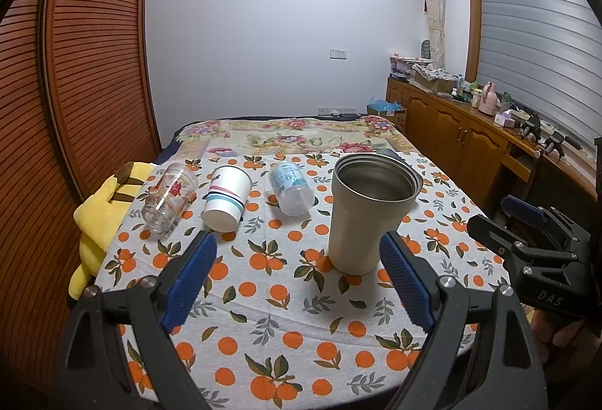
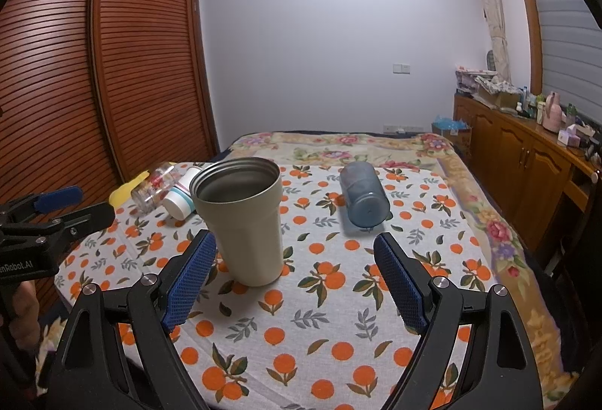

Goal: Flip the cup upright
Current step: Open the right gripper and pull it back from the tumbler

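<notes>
Bedroom, louvred wardrobe doors left, cabinet run right; small surface [image 1: 286, 312] under an orange-print cloth, set against the bed. Beige metal tumbler [image 1: 370, 212] already upright, mouth up, taken as landmark. Left of tumbler, lying on their sides in a row: clear plastic cup [image 1: 291, 189] nearest, then striped paper cup [image 1: 227, 198], then printed glass [image 1: 170, 198] farthest. Right of tumbler, also toppled: blue translucent cup [image 2: 364, 197]. Left claw [image 1: 297, 278] wide open, holding nothing, hovering low just before the tumbler. Right claw [image 2: 295, 278] likewise spread wide and empty, tumbler off its left pad, blue cup beyond its right pad. Probable step: pick next fallen cup. Suggested for right claw: line up on blue cup, pads across the body near the middle, not the rim; close gently since thin plastic likely flexes; lift clear before rotating, base down, set well apart from tumbler to avoid knocking it. Rolling on cloth a risk during approach.
</notes>
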The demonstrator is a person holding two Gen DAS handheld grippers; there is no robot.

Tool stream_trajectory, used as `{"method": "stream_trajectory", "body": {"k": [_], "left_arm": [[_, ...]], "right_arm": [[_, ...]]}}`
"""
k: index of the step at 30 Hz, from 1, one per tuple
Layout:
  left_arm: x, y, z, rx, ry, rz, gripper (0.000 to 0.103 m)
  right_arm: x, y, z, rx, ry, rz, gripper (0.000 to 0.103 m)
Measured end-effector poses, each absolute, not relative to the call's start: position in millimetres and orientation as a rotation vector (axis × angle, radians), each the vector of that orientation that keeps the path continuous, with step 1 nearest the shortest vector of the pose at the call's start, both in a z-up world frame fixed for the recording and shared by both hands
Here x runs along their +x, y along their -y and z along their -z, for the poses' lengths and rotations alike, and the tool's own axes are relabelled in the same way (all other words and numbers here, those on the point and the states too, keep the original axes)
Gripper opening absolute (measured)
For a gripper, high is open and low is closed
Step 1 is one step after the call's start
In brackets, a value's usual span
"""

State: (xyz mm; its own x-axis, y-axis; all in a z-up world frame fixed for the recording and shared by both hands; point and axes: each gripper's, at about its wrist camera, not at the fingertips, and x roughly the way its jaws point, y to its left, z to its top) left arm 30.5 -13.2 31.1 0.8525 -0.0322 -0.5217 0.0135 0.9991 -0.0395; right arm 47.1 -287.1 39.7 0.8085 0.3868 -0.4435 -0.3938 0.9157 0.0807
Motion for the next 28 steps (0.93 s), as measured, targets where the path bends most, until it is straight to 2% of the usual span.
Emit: {"method": "stream_trajectory", "body": {"k": [28], "left_arm": [[30.4,14.6,-33.7,-0.029,-0.537,0.021,0.089]], "right_arm": [[45.5,287.7,-40.3,-0.015,-0.467,-0.412,0.088]]}}
